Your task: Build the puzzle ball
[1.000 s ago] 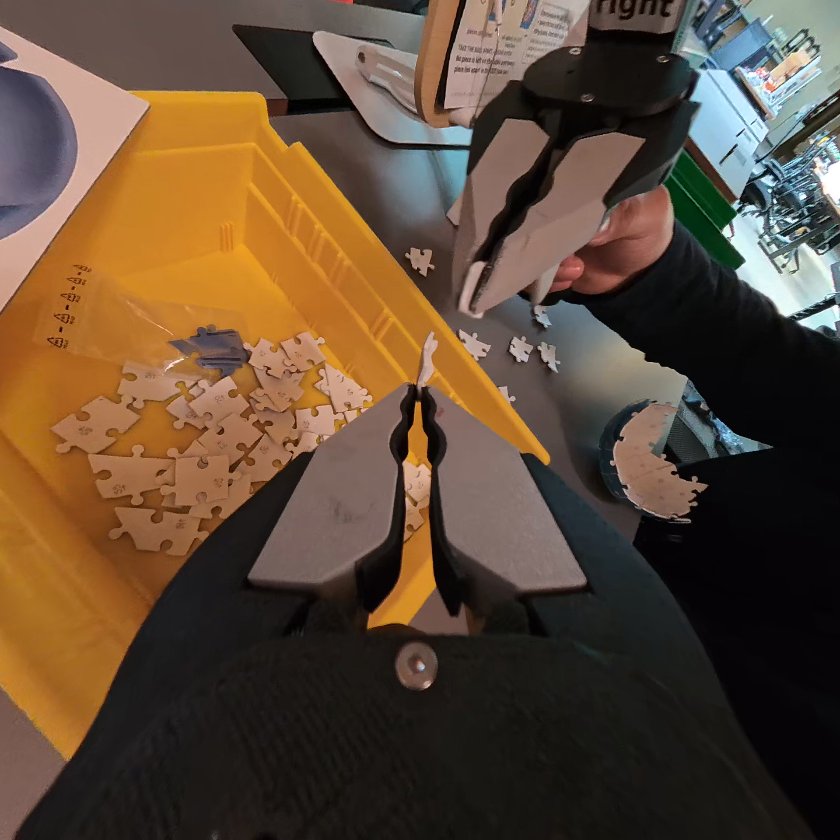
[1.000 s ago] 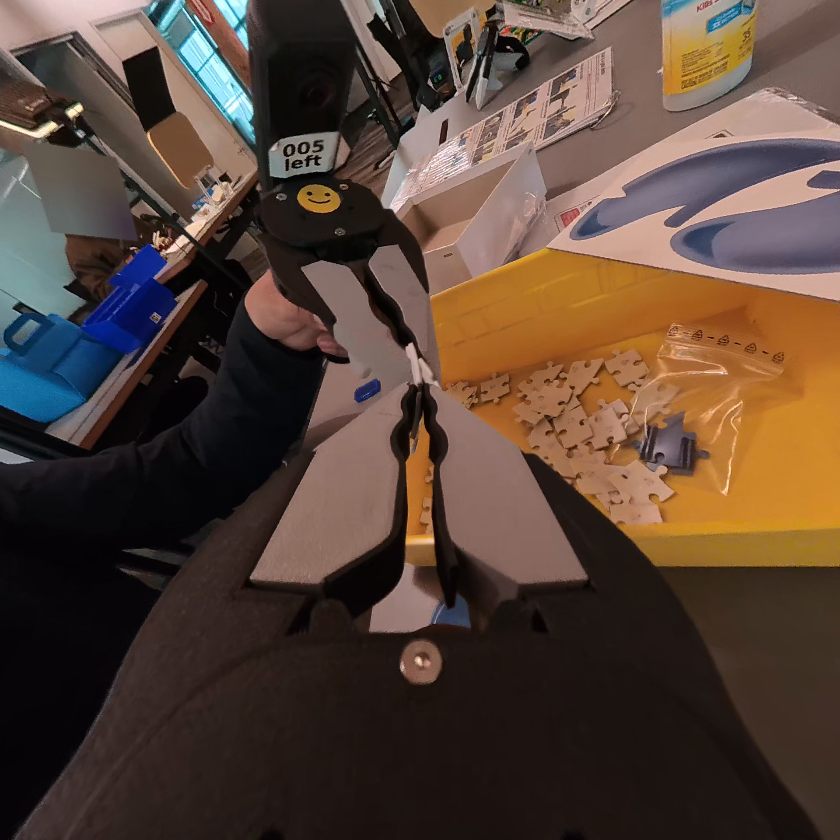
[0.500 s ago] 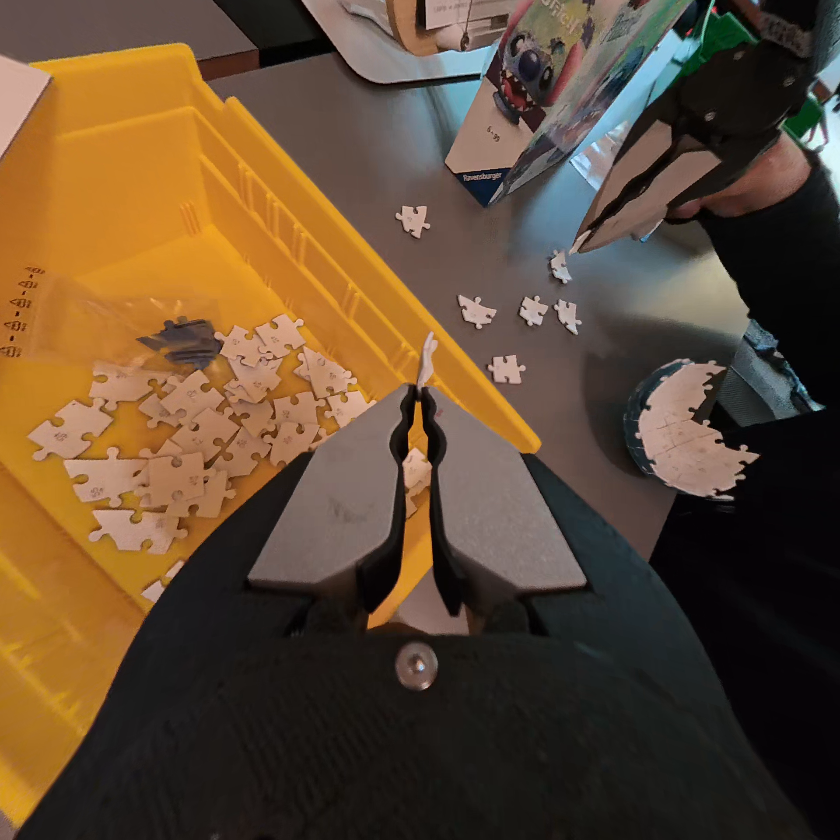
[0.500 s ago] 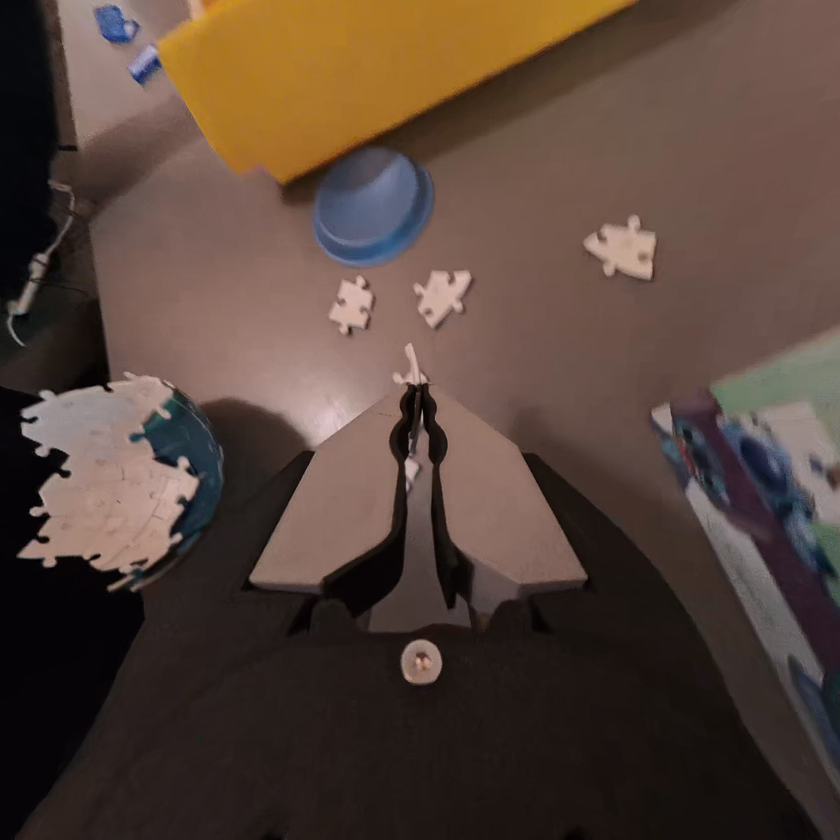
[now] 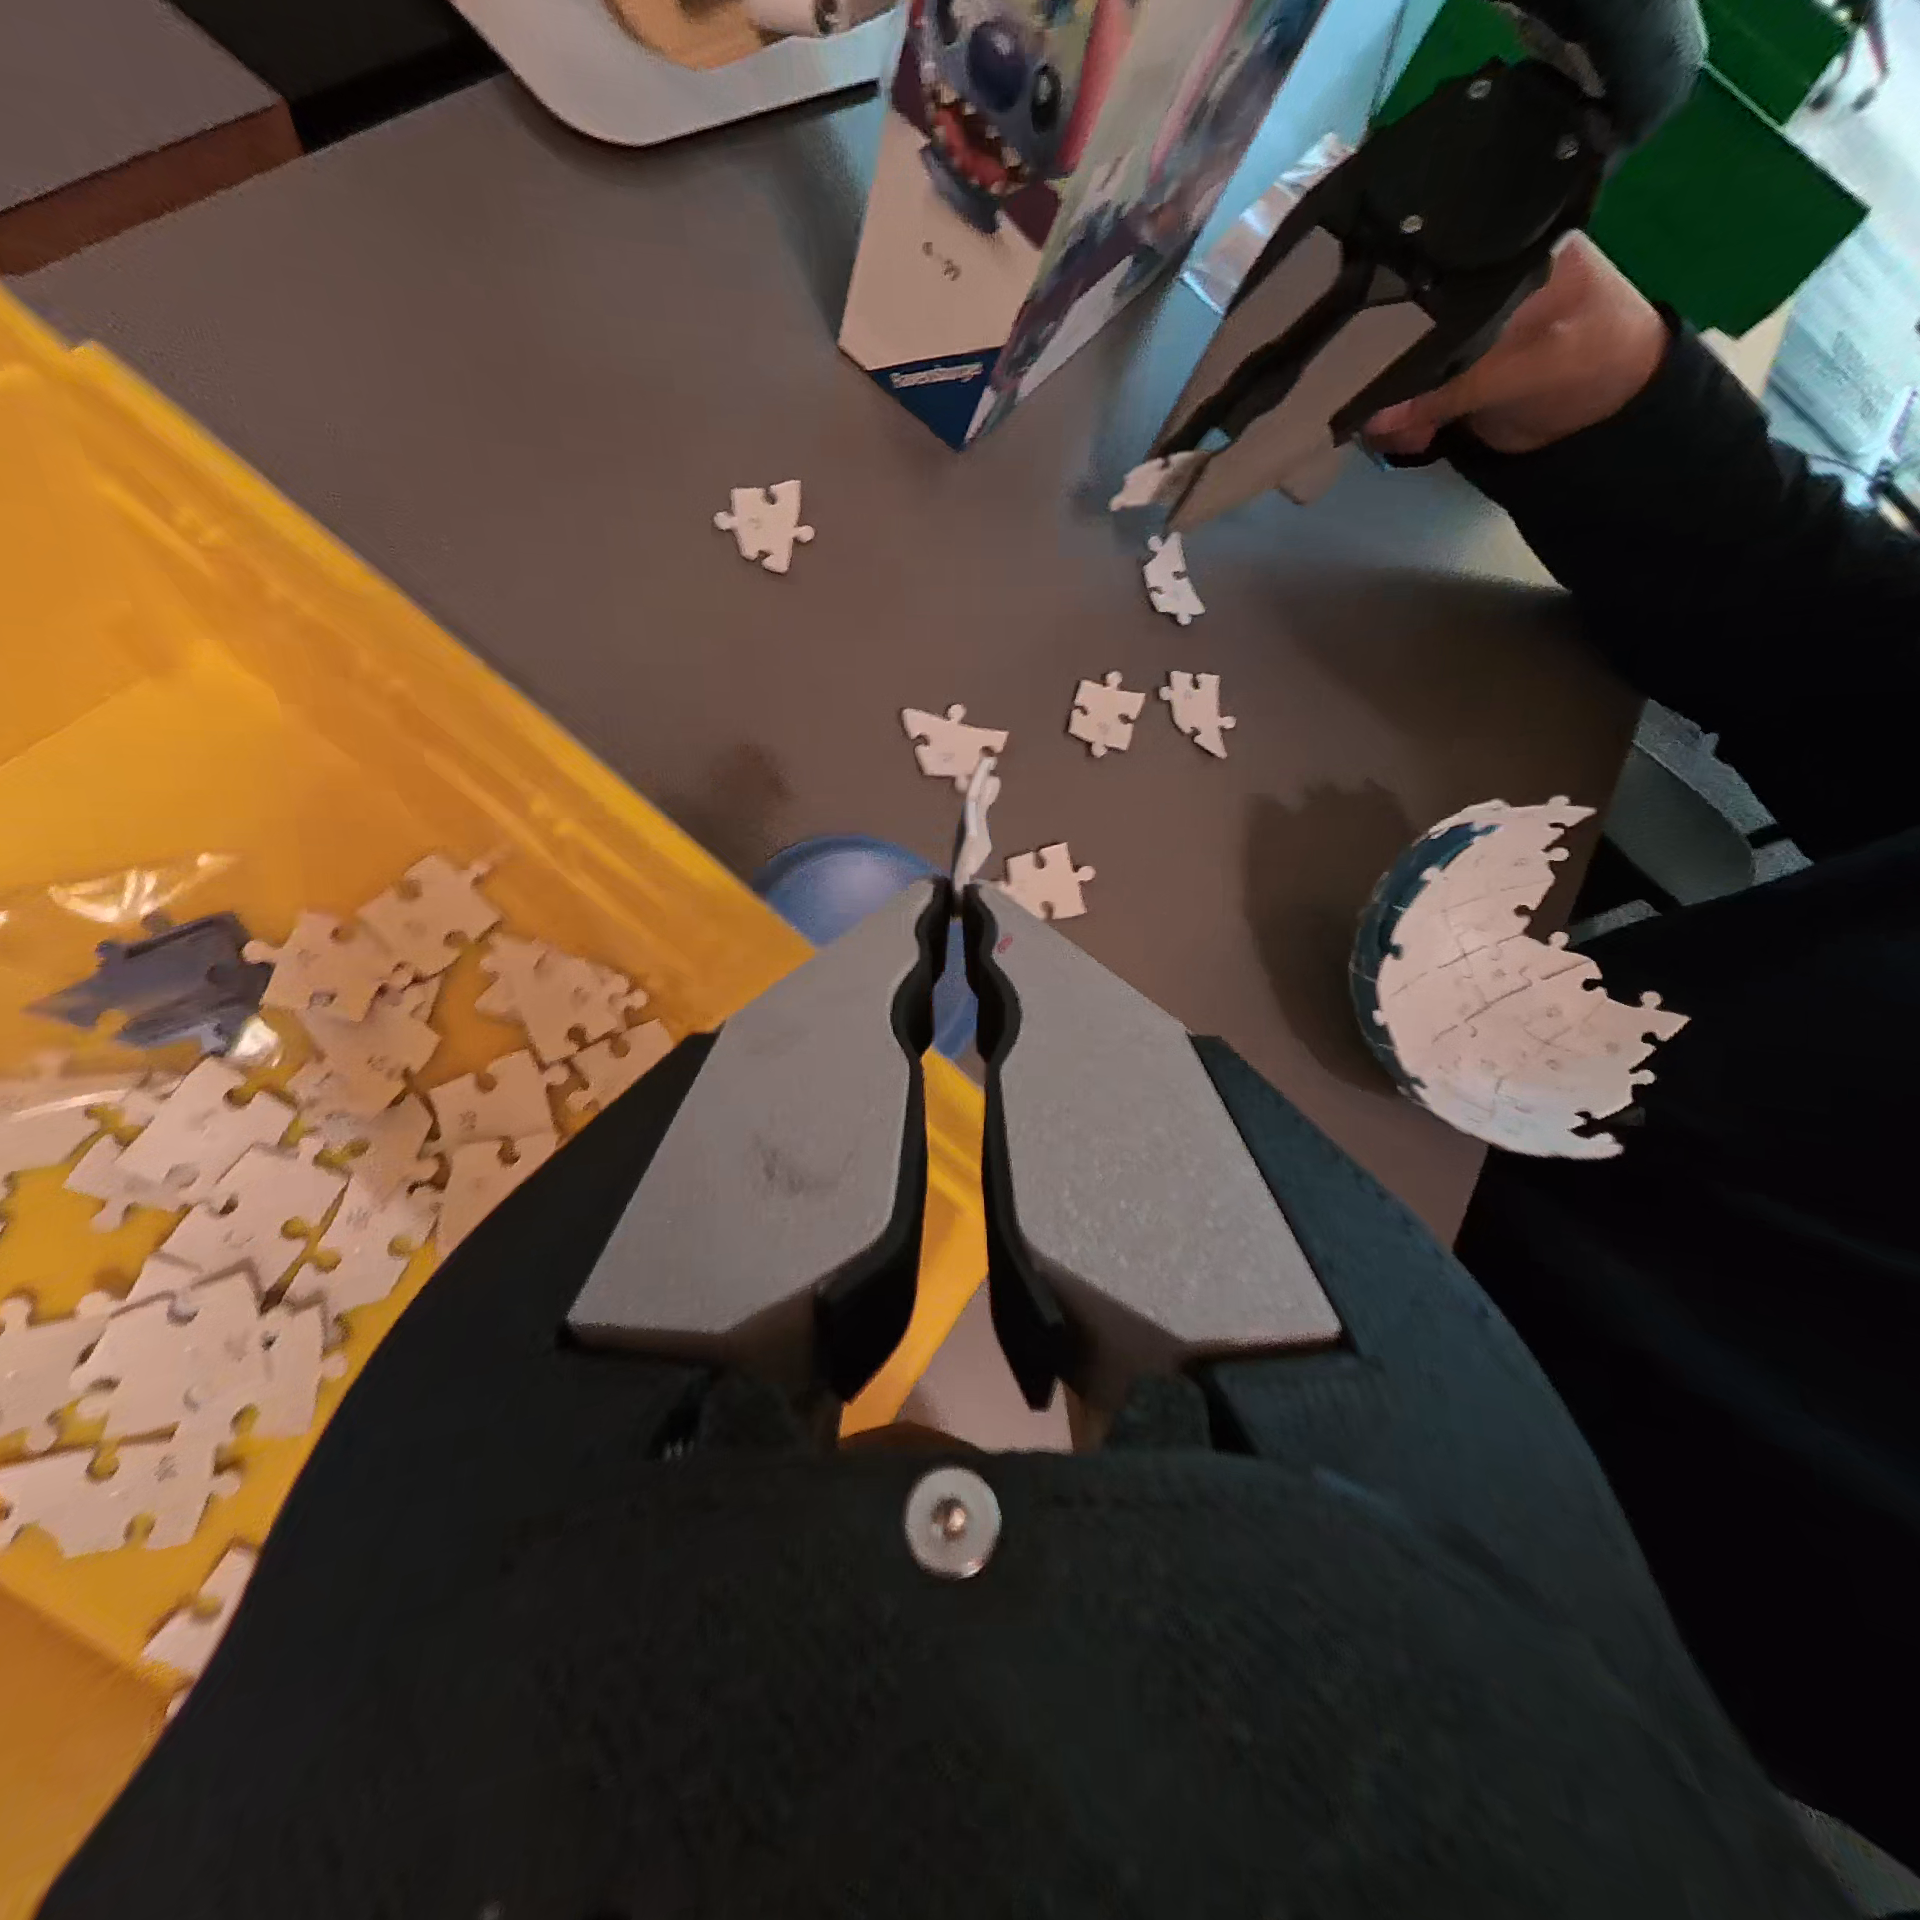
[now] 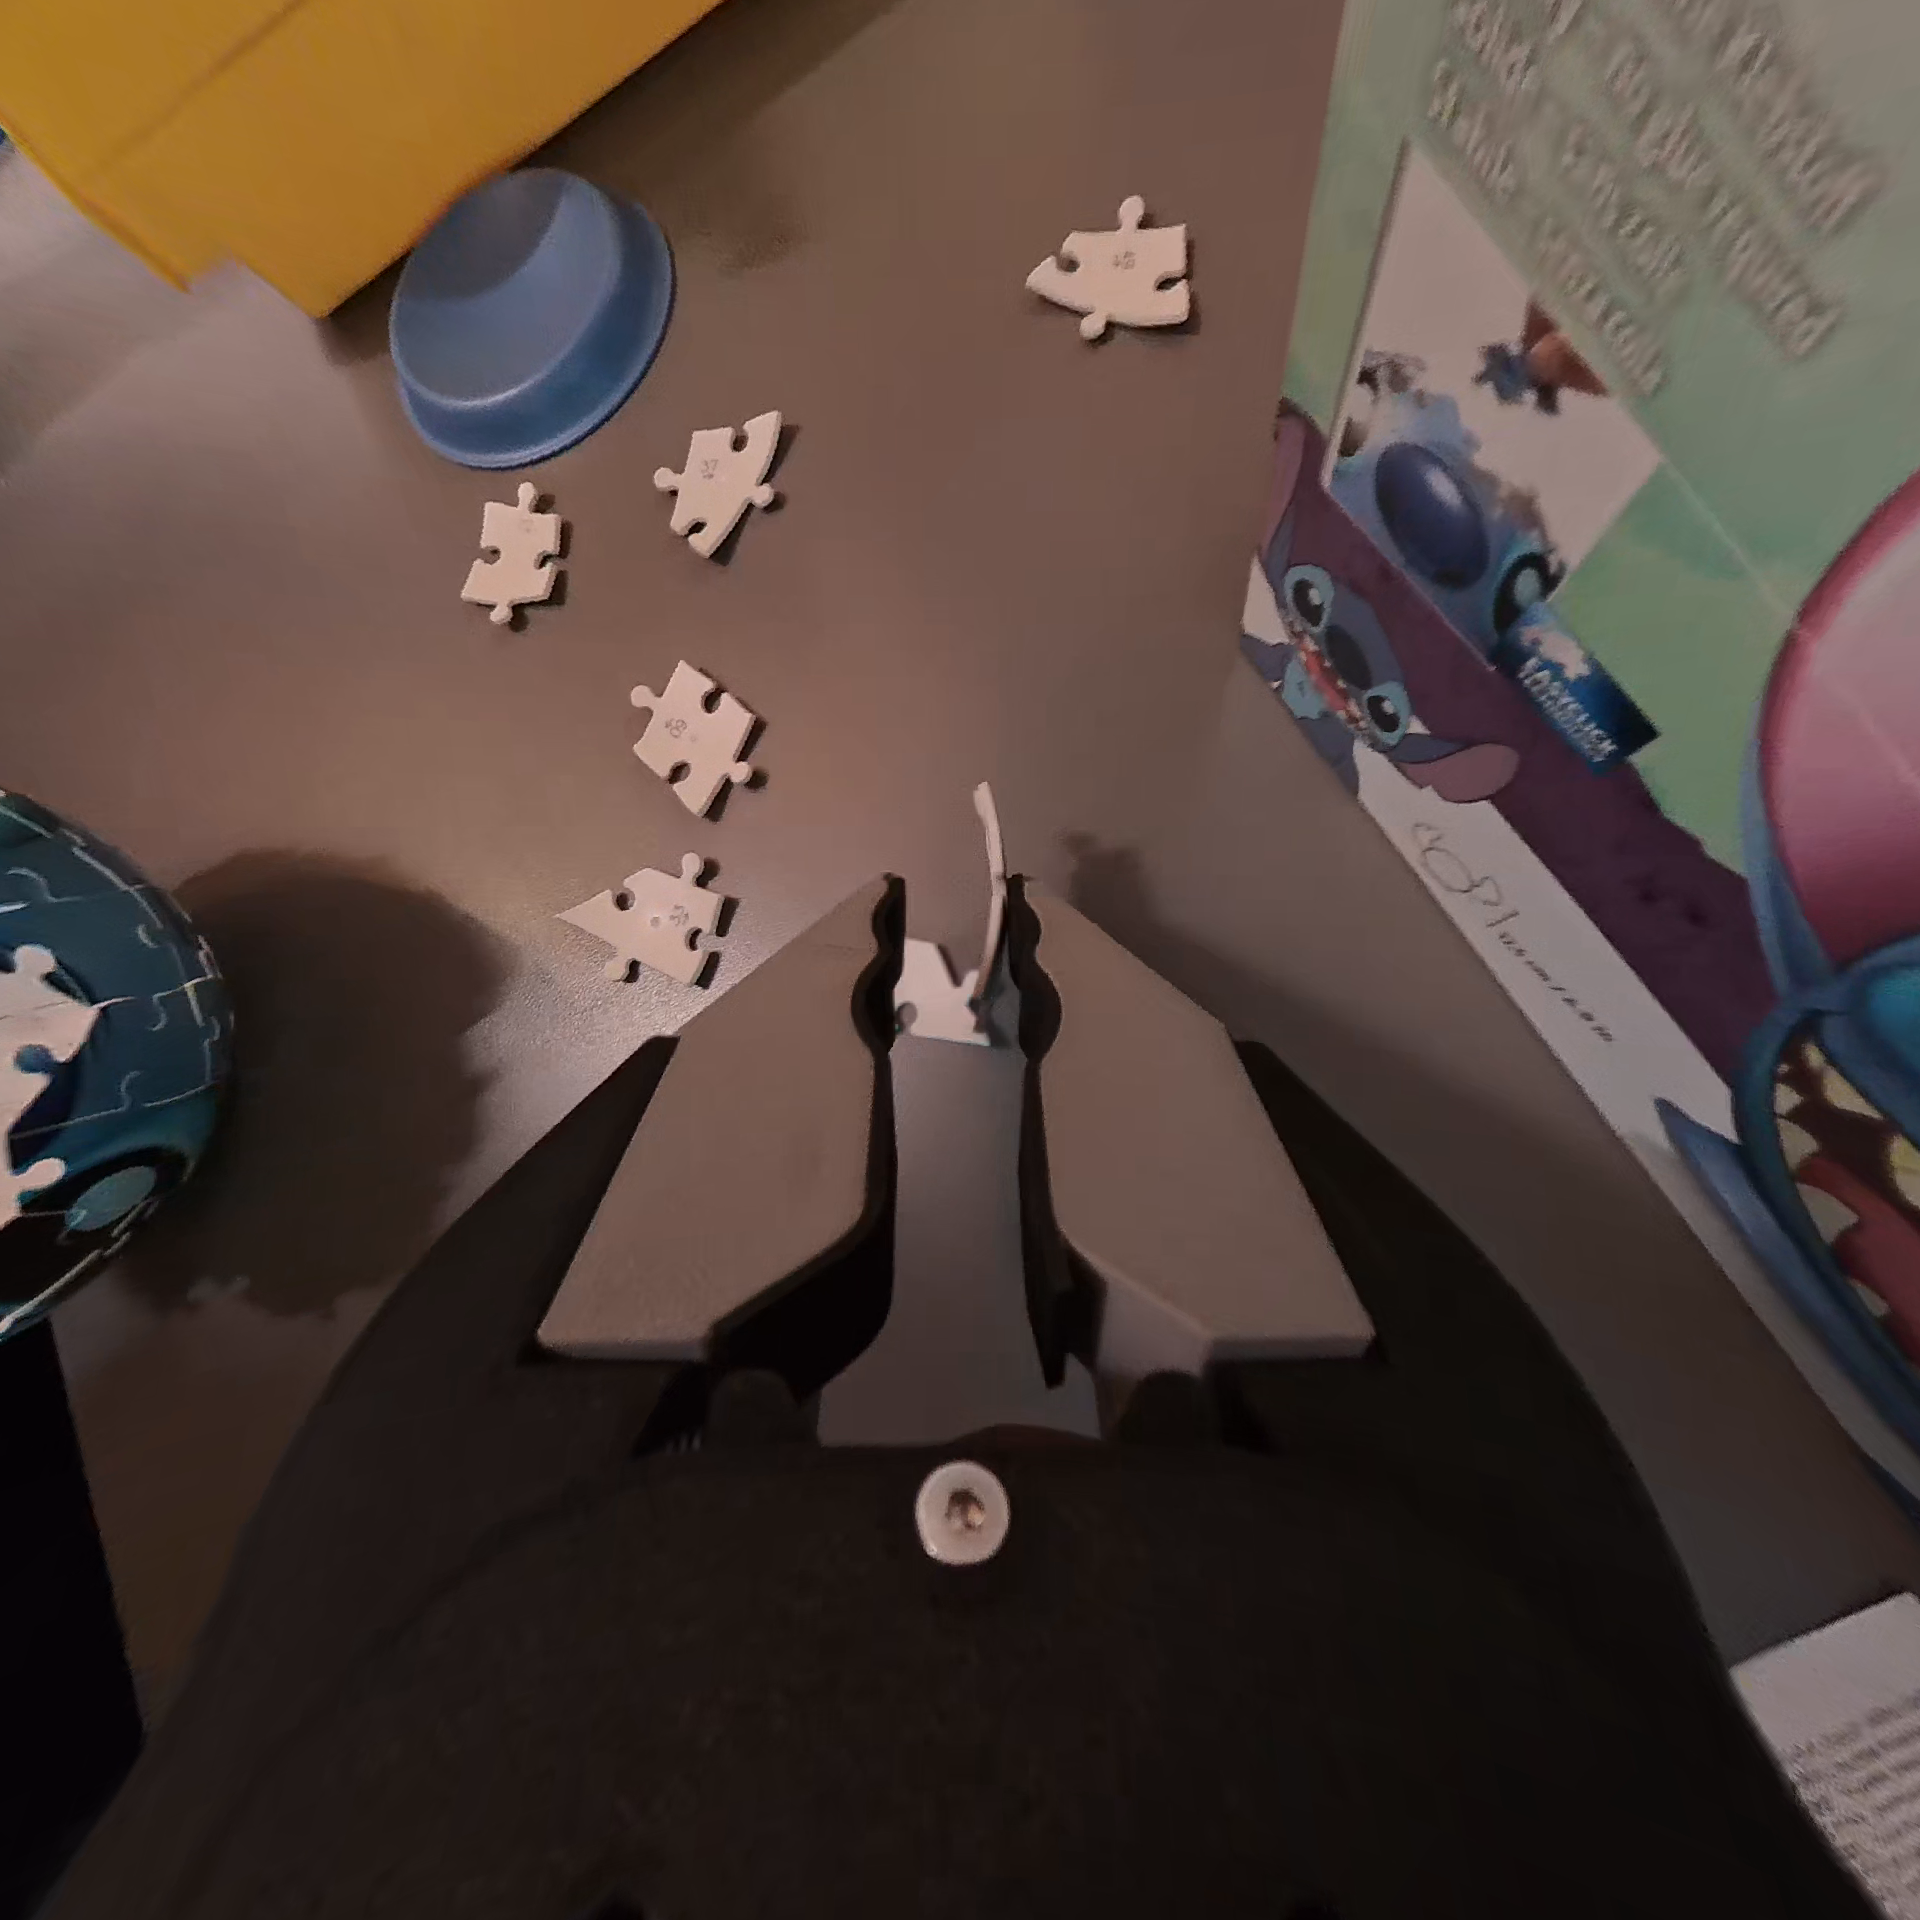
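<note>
L gripper [image 5: 958, 883] jaws pinching 1 thin white puzzle piece [image 5: 977, 821] edge-on, ready for fitting. R gripper [image 6: 948, 883] jaws spread, its white piece [image 6: 992, 883] leaning on 1 jaw, prob. being released onto desk [image 6: 987, 520].

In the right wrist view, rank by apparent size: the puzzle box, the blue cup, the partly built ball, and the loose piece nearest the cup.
1. puzzle box, largest, though cropped.
2. blue cup and partly built ball: unsure, since the frame edge cuts the ball.
3. loose piece, smallest.
</note>
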Available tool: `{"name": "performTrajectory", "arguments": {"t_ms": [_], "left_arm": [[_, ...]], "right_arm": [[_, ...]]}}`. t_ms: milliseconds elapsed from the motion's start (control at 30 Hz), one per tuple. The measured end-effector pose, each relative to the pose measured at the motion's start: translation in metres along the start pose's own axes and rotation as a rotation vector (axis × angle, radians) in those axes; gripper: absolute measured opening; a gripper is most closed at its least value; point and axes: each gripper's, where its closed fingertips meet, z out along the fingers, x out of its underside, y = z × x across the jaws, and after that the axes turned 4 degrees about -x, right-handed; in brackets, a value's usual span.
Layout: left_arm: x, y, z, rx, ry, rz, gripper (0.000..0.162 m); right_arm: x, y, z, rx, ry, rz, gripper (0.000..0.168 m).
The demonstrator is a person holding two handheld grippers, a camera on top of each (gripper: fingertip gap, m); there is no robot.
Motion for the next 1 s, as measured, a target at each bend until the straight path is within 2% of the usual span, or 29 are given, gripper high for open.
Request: {"name": "performTrajectory", "arguments": {"t_ms": [133,200,267,367,467,533,667,800,833,933,1000], "left_arm": [[-0.016,-0.036,0.024,0.081,0.037,0.099,0.0],[-0.019,-0.045,0.041,0.071,0.087,0.154,0.0],[-0.023,-0.048,0.054,0.059,0.107,0.195,0.0],[-0.021,-0.056,0.067,0.101,0.134,0.188,0.0],[-0.012,-0.055,0.072,0.075,0.165,0.206,0.0],[-0.011,-0.059,0.072,0.091,0.163,0.206,0.0],[-0.017,-0.078,0.074,0.185,0.151,0.215,0.0],[-0.017,-0.096,0.077,0.238,0.157,0.268,0.0],[-0.017,-0.101,0.077,0.253,0.16,0.277,0.0],[-0.018,-0.107,0.08,0.251,0.178,0.301,0.0],[-0.02,-0.111,0.08,0.249,0.176,0.312,0.0]], "right_arm": [[-0.023,0.02,-0.015,0.026,-0.063,-0.11,0.014],[-0.022,0.014,-0.016,0.101,-0.017,-0.143,0.007],[-0.007,0.004,-0.007,0.1,0.063,-0.095,0.011],[0.001,0.009,0.004,-0.038,0.056,0.034,0.039],[-0.011,0.01,-0.006,-0.002,-0.004,-0.033,0.042],[-0.027,0.024,-0.014,-0.014,-0.067,-0.094,0.038],[-0.056,0.083,-0.013,-0.219,-0.158,-0.161,0.036],[-0.073,0.112,-0.004,-0.321,-0.2,-0.197,0.033],[-0.077,0.117,-0.004,-0.36,-0.212,-0.187,0.03],[-0.085,0.135,-0.006,-0.468,-0.22,-0.197,0.008],[-0.085,0.137,-0.004,-0.446,-0.206,-0.226,0.003]]}}
